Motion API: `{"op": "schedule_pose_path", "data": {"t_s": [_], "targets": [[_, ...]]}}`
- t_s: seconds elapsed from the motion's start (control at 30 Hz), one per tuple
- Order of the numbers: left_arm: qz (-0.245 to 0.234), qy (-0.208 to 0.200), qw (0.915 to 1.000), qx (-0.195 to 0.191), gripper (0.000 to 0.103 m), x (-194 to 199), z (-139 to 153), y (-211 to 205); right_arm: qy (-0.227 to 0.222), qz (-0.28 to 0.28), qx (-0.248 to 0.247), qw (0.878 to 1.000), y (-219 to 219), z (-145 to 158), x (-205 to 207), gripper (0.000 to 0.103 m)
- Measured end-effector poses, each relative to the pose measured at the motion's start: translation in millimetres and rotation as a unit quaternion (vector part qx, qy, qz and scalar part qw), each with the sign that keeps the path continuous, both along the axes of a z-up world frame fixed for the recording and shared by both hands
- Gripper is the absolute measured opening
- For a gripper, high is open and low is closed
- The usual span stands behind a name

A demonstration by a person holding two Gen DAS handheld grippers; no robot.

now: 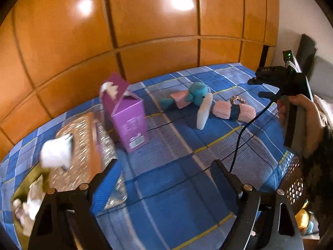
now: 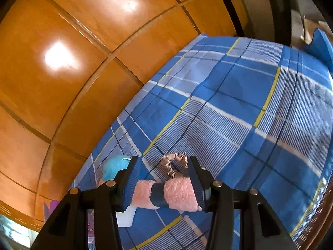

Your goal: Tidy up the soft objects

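Wardrobe [image 1: 104, 31], glossy orange wood panels w/ glare spots, filled the whole top half of both views. Below it lay the bed [image 1: 177, 198], covered in blue plaid sheet w/ yellow and white lines. In left wrist view, a patterned box [image 1: 83, 141] w/ shiny lattice print sat at 9 o'clock, a blurred white soft item [image 1: 57, 152] over it; more pale cloth bits in an open olive container [image 1: 22, 191] at 8 o'clock. Purple gable-top carton [image 1: 127, 116] stood upright just right of the box, nr centre. Teal plush toy [image 1: 193, 95] w/ pink shirt lay at approx 1 o'clock, a white flat piece [image 1: 205, 112] leaning beside it. Rolled pink towel [image 1: 235, 110] w/ dark band lay just right of that, beige satin scrunchie [image 1: 238, 100] touching its far side. Left gripper [image 1: 166, 173] at 6 o'clock: jaws wide apart, nothing betw. them, only sheet. Right gripper [image 2: 162, 179]: jaws partly closed, both pads pressed on the towel roll's ends in right wrist view; whether roll was lifted off the sheet, can't tell. A hand [image 1: 297, 120] gripped that tool's handle at 3 o'clock, left view.
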State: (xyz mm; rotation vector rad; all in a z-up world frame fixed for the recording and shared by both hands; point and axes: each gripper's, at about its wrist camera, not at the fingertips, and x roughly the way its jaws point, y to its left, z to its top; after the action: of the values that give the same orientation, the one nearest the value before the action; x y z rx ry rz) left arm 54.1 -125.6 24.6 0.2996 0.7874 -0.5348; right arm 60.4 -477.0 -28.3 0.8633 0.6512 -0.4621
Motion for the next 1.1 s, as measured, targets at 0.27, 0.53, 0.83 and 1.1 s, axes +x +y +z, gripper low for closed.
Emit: {"op": "schedule_pose_path", "data": {"t_s": [0.27,0.53,0.83,1.1], "targets": [[-0.057,0.0,0.9981,0.024,0.073,30,-14,-69,0.0,0.026,0.009,1.0,6,0,7,0.048],[-0.076,0.021,0.996,0.043,0.073,65,-38,-119,-0.012,0.022,0.039,0.999,2,-4,4,0.048],[-0.104,0.024,0.992,0.066,0.073,105,-66,-170,-0.029,0.009,0.076,0.997,-5,-9,-1,0.048],[-0.12,0.082,0.9874,0.062,0.019,129,-98,-196,-0.034,0.015,0.08,0.996,-4,-9,1,0.048]]}}
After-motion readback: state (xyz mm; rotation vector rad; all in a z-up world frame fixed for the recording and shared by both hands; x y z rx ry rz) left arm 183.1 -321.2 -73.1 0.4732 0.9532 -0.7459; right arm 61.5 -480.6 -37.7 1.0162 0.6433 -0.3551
